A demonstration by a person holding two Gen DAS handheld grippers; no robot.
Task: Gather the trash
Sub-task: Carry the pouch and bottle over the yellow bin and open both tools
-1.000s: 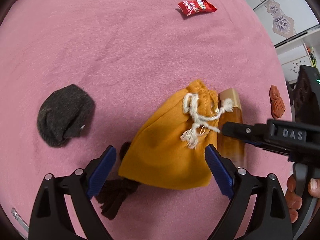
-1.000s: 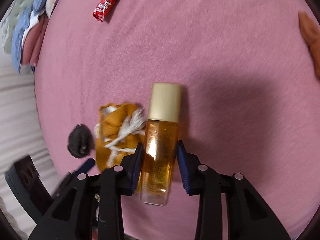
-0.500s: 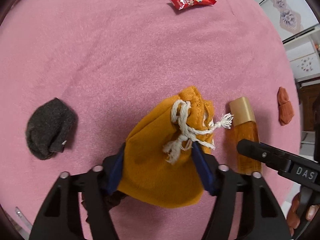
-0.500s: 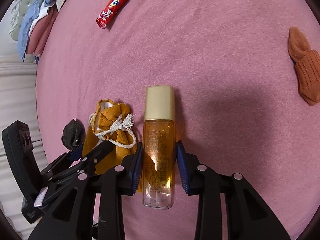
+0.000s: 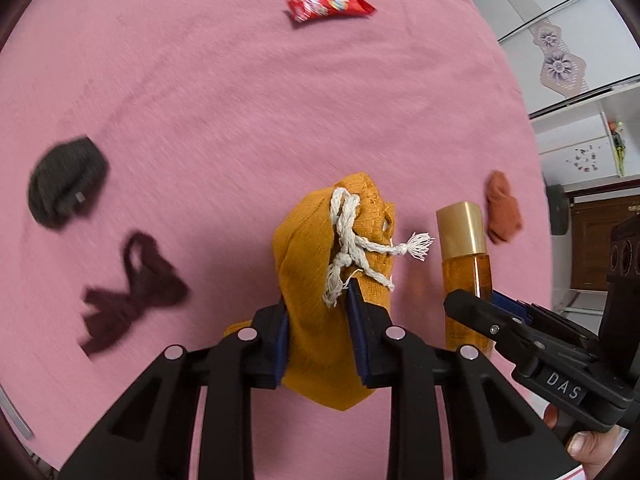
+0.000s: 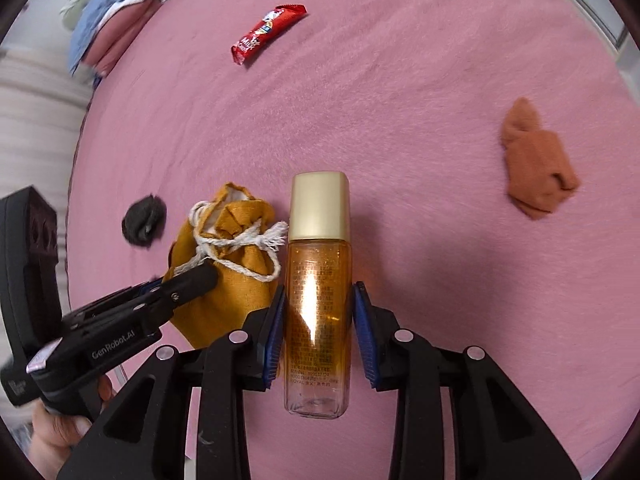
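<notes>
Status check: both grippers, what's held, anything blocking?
Left gripper shut on mustard pouch. Right gripper shut on amber bottle. Red wrapper uncollected on pink blanket. Nothing blocking.

Left gripper [image 5: 318, 334] jaws have clamped the mustard pouch [image 5: 332, 280]; brown sock [image 5: 132, 284] uncovered.

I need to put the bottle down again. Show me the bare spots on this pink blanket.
Bare pink blanket lies between the red snack wrapper and the orange sock, and right of the bottle. Crowded to its left: mustard drawstring pouch, dark grey sock.
</notes>
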